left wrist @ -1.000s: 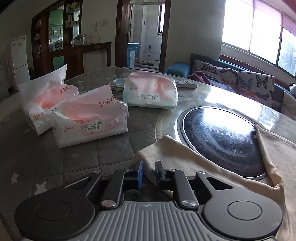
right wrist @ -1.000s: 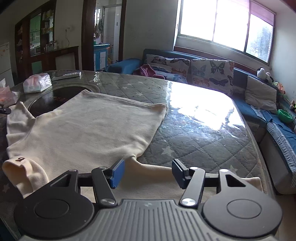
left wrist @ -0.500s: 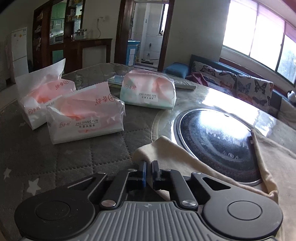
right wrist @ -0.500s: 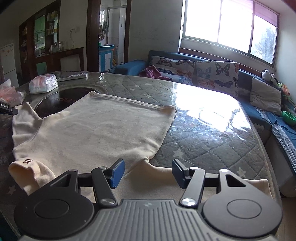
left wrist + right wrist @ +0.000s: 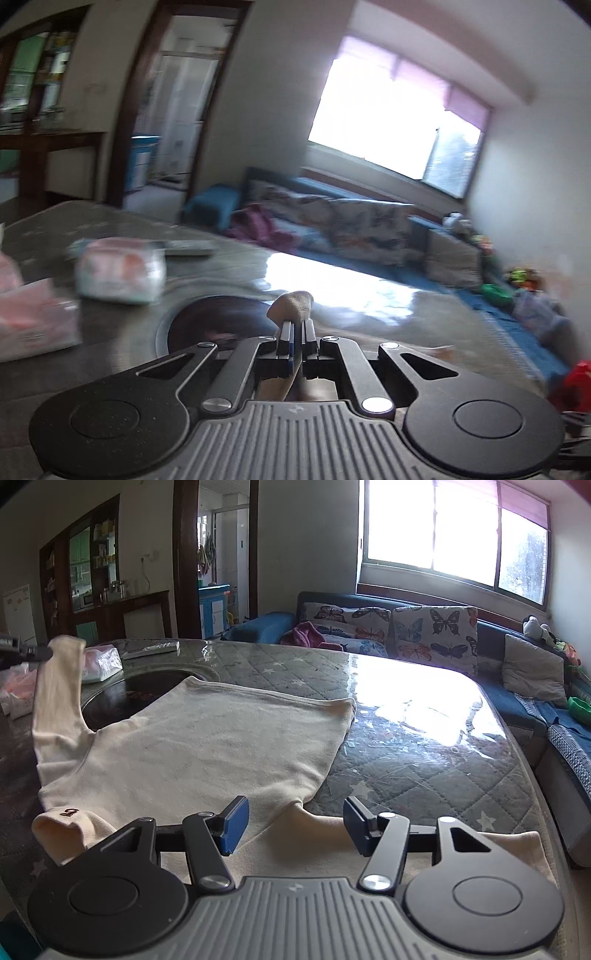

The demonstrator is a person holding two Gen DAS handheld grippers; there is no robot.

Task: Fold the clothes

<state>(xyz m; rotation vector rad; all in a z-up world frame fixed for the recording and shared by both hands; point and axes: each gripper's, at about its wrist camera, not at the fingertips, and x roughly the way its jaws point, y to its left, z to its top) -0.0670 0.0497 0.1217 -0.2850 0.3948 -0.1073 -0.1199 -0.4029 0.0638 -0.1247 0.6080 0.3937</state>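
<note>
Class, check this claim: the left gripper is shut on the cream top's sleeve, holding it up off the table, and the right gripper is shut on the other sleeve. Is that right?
One part is wrong. The right gripper is open, its jaws apart above the other sleeve, gripping nothing; the right wrist view shows this. The left gripper is indeed shut on the raised sleeve of the cream top.

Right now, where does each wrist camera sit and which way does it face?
Left wrist: on the left tongs, shut on the cream top's sleeve, facing across the table toward sofa and window.
Right wrist: on the right tongs, open, low over the near sleeve, facing the spread cream top.
Shared: table, tissue pack, sofa, window; the right view also shows the left tongs lifting the sleeve.
</note>
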